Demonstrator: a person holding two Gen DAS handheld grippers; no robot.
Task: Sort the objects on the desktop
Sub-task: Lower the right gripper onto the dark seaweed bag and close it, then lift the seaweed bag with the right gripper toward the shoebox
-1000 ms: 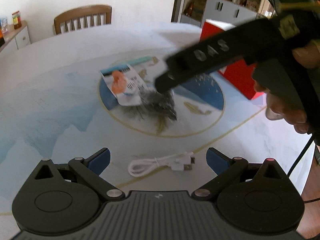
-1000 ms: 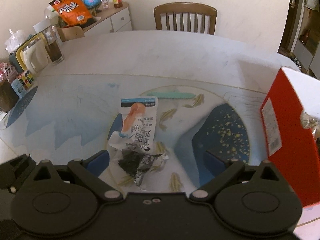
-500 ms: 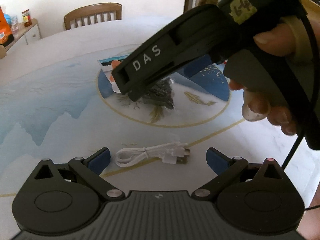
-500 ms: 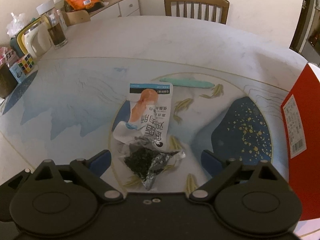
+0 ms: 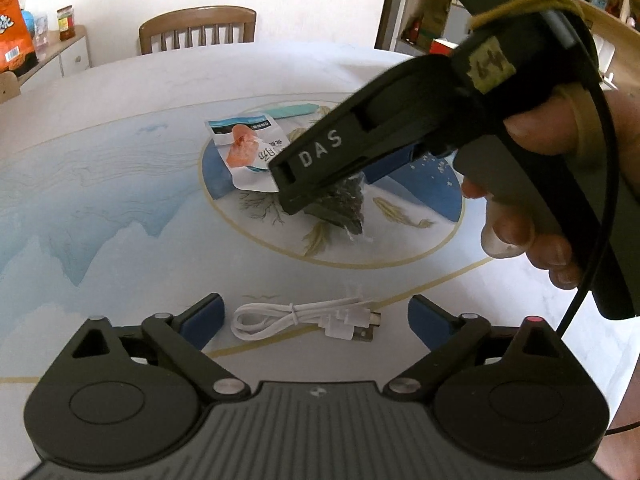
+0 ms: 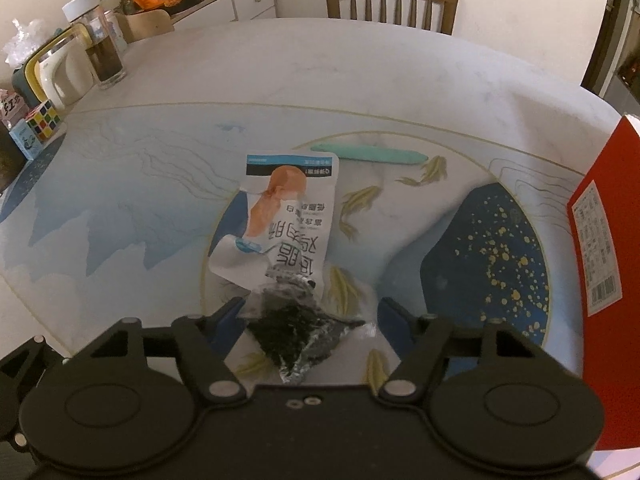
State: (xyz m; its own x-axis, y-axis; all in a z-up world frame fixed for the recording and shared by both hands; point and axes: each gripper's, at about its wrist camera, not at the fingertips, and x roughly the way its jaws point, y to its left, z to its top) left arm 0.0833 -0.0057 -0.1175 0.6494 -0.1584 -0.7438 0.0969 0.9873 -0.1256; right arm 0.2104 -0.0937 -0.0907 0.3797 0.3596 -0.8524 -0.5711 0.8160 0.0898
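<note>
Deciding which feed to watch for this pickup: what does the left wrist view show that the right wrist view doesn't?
Left wrist only: the white USB cable between the left gripper and closing jaws, plus the hand holding the right gripper.

Right wrist only: the red box, puzzle cube and jar.

Both: the dark foil packet between the right gripper and closing jaws, the white snack pouch, the teal stick, the chair.

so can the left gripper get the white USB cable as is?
Probably yes: the white USB cable lies loose on the table between the left gripper's closing jaws, nothing on it; the right gripper works farther off.
</note>
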